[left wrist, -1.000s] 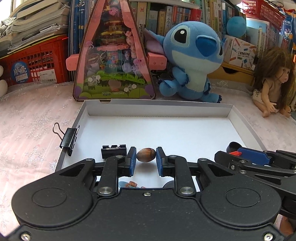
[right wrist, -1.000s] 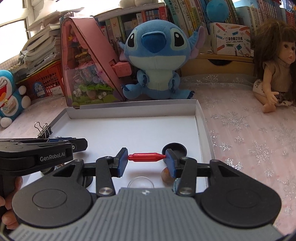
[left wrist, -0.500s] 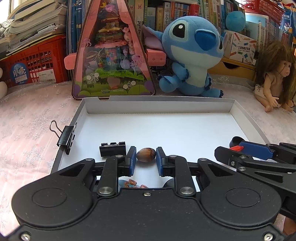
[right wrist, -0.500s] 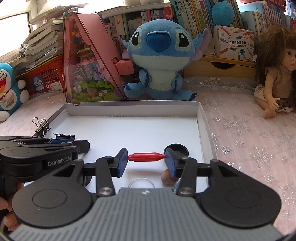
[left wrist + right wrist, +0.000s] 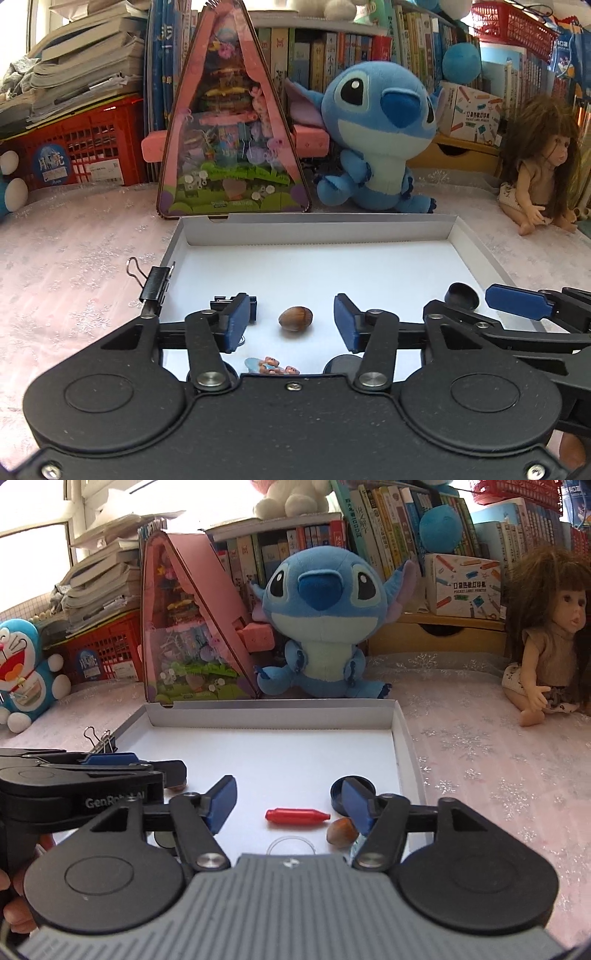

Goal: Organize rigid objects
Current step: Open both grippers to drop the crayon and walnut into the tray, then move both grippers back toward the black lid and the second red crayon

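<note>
**Both Loads Down in the Tray**

Pink snowflake tablecloth [image 5: 74,266] under a white cardboard tray [image 5: 317,229]; plush toy [image 5: 376,125], doll [image 5: 535,170] and bookshelves crowded behind.

Left gripper [image 5: 291,321] caught with jaws opening, blue pads well clear on either side of a brown nut [image 5: 295,316]. Nut resting on the tray floor, touched by neither pad, squarely between them and slightly forward. Nothing gripped. Black binder clip [image 5: 233,303] lying just behind the left pad; another binder clip [image 5: 155,284] clamped on the tray's left wall.

Right gripper [image 5: 291,805] likewise opening and empty. Red pen-cap-like piece [image 5: 297,816] flat on the tray floor between the pads, long axis running crosswise, from pad to pad, narrow tip toward the right pad. Second nut [image 5: 341,832] and black round cap [image 5: 351,790] close by the right pad, clear ring [image 5: 291,845] just below the red piece.

Judged as release done on both sides. Pulling back likely next: straight back along the fingers for each tool, since any sideways drift on the right risked sweeping the red piece into the nut beside it.
</note>
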`<state>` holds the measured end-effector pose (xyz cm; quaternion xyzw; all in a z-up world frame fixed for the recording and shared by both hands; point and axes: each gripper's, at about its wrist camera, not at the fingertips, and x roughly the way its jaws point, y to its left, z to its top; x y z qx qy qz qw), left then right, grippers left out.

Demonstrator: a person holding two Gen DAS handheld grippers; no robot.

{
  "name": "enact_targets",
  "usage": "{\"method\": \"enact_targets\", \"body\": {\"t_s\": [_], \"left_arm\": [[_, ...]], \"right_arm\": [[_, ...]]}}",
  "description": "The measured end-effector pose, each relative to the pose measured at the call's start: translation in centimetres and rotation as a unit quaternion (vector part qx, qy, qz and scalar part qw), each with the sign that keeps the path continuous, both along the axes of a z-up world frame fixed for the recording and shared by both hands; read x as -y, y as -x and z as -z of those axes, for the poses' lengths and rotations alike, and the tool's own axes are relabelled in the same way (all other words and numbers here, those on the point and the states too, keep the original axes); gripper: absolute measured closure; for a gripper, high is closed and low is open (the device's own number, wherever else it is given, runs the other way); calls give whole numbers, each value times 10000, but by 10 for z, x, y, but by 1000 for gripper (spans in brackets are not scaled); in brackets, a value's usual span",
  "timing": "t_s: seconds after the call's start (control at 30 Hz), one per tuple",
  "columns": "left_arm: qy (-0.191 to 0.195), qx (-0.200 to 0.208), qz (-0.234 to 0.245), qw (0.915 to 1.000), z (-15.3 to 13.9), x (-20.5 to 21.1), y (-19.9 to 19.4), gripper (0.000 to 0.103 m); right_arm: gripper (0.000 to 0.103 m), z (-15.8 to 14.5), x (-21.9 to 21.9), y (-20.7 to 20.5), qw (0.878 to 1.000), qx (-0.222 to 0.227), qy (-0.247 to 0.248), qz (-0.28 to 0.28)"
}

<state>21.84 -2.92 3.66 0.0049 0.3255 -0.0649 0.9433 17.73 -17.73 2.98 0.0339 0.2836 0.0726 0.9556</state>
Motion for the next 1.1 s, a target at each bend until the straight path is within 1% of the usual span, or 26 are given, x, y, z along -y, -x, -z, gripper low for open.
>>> {"method": "enact_targets", "body": {"t_s": [0.23,0.47,0.6,0.67,0.9,1.1], "left_arm": [[-6,75,67,9999,-9,-3,16,47],[-20,162,81,9998,-17,-7,37,34],[-107,312,109,9994,-23,-10,51,27],[-108,374,118,9992,-26,-12,57,25],[36,370,32,9993,-31,-19,77,24],[117,422,70,9990,-32,-25,96,24]], "right_arm": [[18,-7,1,17,9997,185,165,-13],[16,-16,2,37,9994,297,163,-68],[15,-21,0,50,9988,418,211,-127],[15,-23,-1,56,9986,457,209,-156],[14,-29,-4,74,9984,492,140,-252],[12,-30,-5,89,9976,576,186,-329]]}}
